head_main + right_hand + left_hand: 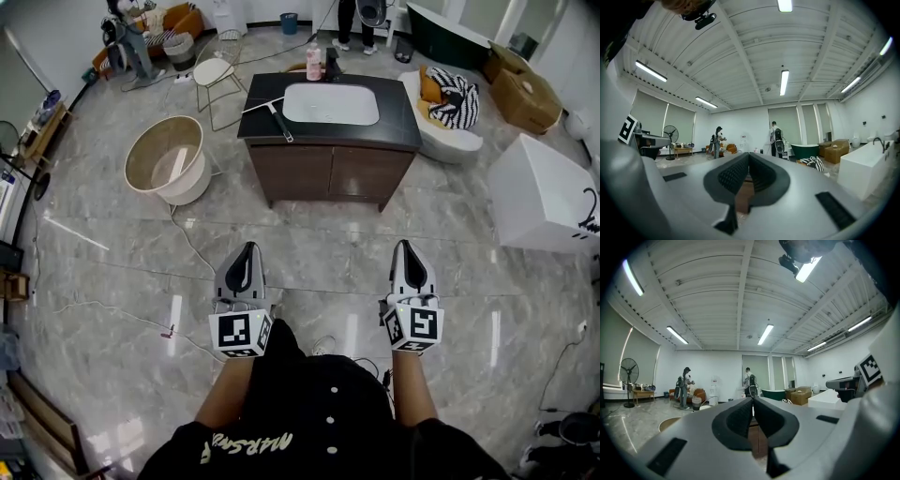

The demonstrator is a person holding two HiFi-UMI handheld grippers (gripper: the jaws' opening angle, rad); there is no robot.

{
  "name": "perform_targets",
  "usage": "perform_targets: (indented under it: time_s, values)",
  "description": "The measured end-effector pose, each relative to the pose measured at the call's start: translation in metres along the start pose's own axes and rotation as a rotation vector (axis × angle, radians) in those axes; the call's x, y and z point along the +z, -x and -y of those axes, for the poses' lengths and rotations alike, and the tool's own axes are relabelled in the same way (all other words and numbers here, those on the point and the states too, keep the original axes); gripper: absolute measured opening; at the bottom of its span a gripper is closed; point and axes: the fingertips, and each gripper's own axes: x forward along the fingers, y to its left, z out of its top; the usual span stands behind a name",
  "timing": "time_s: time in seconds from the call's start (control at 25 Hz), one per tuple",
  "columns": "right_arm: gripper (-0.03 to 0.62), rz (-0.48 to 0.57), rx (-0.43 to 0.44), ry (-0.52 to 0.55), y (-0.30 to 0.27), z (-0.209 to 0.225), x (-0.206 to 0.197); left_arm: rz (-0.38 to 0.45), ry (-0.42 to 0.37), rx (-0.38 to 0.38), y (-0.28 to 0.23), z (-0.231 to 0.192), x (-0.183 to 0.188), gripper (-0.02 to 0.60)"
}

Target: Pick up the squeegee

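Grey veined marble floor (112,253) in the head view, polished enough to mirror the lights. Ahead, well apart from both tools, a dark wood cabinet (328,173) under a flat black worktop (398,117), with a white rounded-rectangle basin (330,103) sunk into it. On the worktop's left part, just beside the basin, the squeegee (279,122): thin pale blade bar toward the left edge, dark straight handle angled to the front edge. At the back edge, a pink bottle (313,64). Left of the cabinet, a round beige tub (169,159) with a white outside. To the right, a striped black-and-white cloth (457,98), then a boxy white bathtub (539,192). Low in the frame, left tool (249,247) and right tool (404,245), smooth grey-white shells held level. Only glossy floor between them and the cabinet, with a thin cable (192,246) trailing off to the left.

In the left gripper view, left tool (753,401) closed, ribbed black pads tip to tip, nothing gripped. Brown cabinet front visible through the hollow below the tips. Beyond, a ribbed white ceiling with strip lights, a standing fan (629,378), a person (685,387) far off.

In the right gripper view, right tool (748,157) likewise closed and empty, knurled pads meeting at the tips, with the striped cloth and the bathtub off to the right
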Motion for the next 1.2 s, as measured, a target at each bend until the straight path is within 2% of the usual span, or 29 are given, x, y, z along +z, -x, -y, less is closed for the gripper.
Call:
perform_targets:
  time_s: [0.24,0.52,1.2]
  values:
    - [-0.003,-0.009,-0.005,-0.002,-0.018,0.009,-0.005,-0.001,0.007,0.000,-0.024,-0.002,-0.004,0.018]
    - [-0.003,-0.007,-0.029,-0.002,-0.057,0.019,-0.006,0.005,0.005,-0.031,-0.074,-0.015,-0.007,0.018]
    - [-0.003,0.008,-0.067,0.009,-0.226,-0.002,0.008,0.026,0.005,-0.084,-0.224,-0.104,0.009,0.018]
